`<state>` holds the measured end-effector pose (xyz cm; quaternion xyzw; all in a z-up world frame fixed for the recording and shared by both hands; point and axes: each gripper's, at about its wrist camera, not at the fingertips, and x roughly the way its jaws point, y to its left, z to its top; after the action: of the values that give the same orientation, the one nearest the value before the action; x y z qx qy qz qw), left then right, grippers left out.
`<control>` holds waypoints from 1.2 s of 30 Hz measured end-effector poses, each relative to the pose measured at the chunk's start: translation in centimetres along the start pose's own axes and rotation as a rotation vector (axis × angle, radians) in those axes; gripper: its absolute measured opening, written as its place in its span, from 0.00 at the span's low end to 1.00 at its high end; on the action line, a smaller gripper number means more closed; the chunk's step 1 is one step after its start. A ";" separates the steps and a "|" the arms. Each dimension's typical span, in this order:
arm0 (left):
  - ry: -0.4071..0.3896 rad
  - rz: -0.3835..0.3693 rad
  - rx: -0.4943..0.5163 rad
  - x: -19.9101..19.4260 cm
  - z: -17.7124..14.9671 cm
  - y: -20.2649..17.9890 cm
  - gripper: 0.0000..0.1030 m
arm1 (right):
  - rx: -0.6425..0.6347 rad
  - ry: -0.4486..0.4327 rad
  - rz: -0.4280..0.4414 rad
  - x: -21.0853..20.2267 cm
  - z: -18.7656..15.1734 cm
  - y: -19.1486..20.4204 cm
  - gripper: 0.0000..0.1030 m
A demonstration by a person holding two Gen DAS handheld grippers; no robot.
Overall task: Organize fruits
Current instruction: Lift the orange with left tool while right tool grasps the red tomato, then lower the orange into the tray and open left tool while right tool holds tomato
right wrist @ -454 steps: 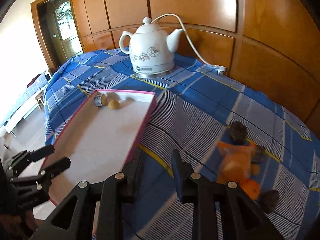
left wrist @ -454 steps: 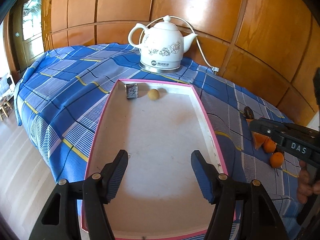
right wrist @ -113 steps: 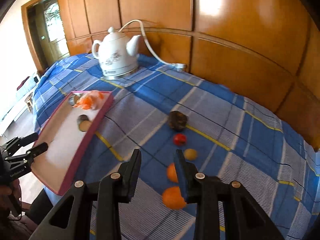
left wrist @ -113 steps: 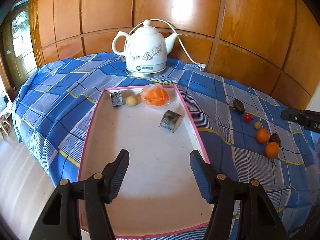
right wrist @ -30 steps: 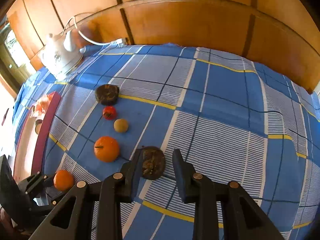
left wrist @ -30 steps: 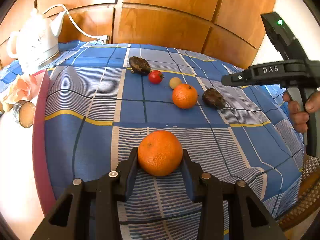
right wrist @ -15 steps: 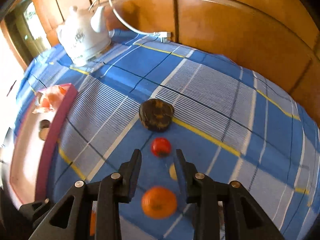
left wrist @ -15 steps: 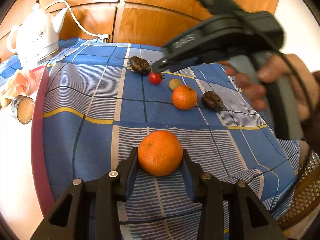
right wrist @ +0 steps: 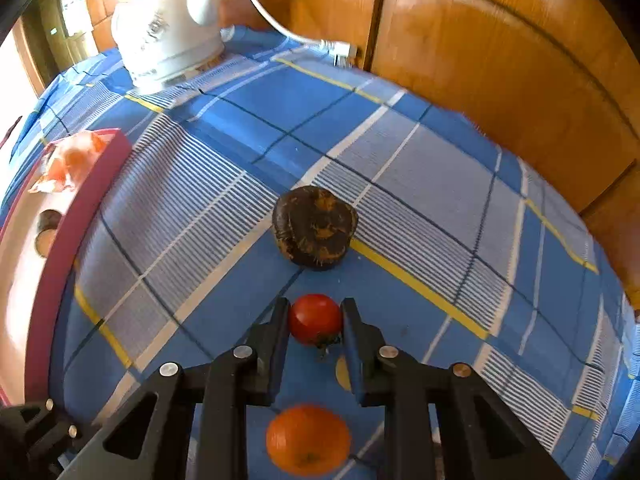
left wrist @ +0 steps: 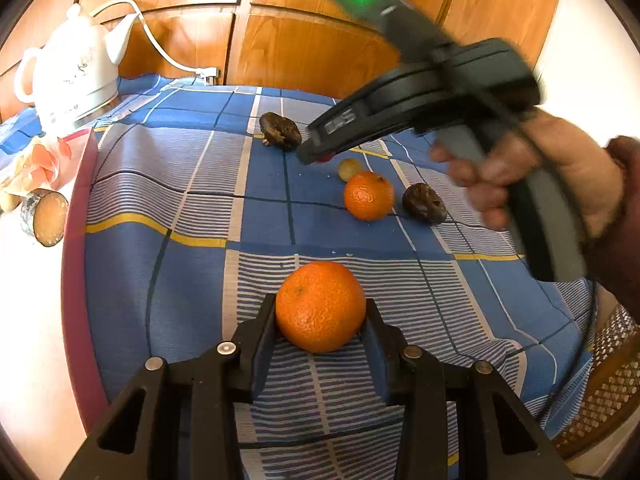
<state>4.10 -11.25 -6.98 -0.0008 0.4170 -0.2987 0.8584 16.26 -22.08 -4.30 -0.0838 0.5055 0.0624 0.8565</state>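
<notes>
Left wrist view first: the left gripper (left wrist: 320, 320) is clamped on a mandarin orange (left wrist: 320, 306), pads pressed on both flanks, with the fruit sitting on the blue plaid tablecloth (left wrist: 192, 280) near the camera. Further off, the right gripper (left wrist: 306, 156) is seen dipped down between a dark wrinkled fruit (left wrist: 280, 131) and a small yellowish fruit (left wrist: 350, 169). A second mandarin (left wrist: 369, 196) and another dark fruit (left wrist: 424, 203) are parked just to the right of that.

From the right wrist view, the right gripper's jaws are closing on a little red tomato (right wrist: 315, 319), and both pads look to be touching its sides already.

What could go wrong, guess-wise: the tomato is small, round and glossy, so it could easily be squirted out forward toward the dark fruit if the pads are seated off-centre, or get squashed if too much squeeze is applied. The mandarin is gripped fairly low on its belly, so it might be rolled out of the pads on the lift. Both have to be carried left to the pink-rimmed tray (left wrist: 76, 216), where a bagged orange thing (left wrist: 36, 160) and a cut log-like piece (left wrist: 46, 216) are already parked, so a bump on the rim is possible too.

Looks: the mandarin's skin is pebbled, bright and unblemished; the tomato is smooth, shiny, with its stem end turned toward the camera.
</notes>
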 end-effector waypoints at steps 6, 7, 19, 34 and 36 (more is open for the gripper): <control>0.011 0.009 0.013 -0.1 0.3 -0.3 0.39 | -0.018 -0.068 0.067 -5.3 -2.4 0.7 0.25; 0.015 0.010 0.015 -0.1 0.4 -0.4 0.39 | -0.022 -0.078 0.073 -6.1 -3.0 0.7 0.25; -0.084 0.058 -0.087 -7.2 2.3 2.8 0.39 | -0.017 0.003 0.140 -6.1 -9.6 2.2 0.25; -0.073 0.439 -0.355 -11.3 3.1 20.0 0.39 | -0.022 0.014 0.127 -4.9 -10.1 2.4 0.25; -0.063 0.461 -0.360 -10.8 3.3 21.2 0.39 | -0.019 0.012 0.128 -4.9 -10.1 2.2 0.25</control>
<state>12.20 10.90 -2.45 -0.0674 0.4257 -0.0168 0.9022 4.85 -22.10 -4.92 -0.0599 0.5146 0.1212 0.8467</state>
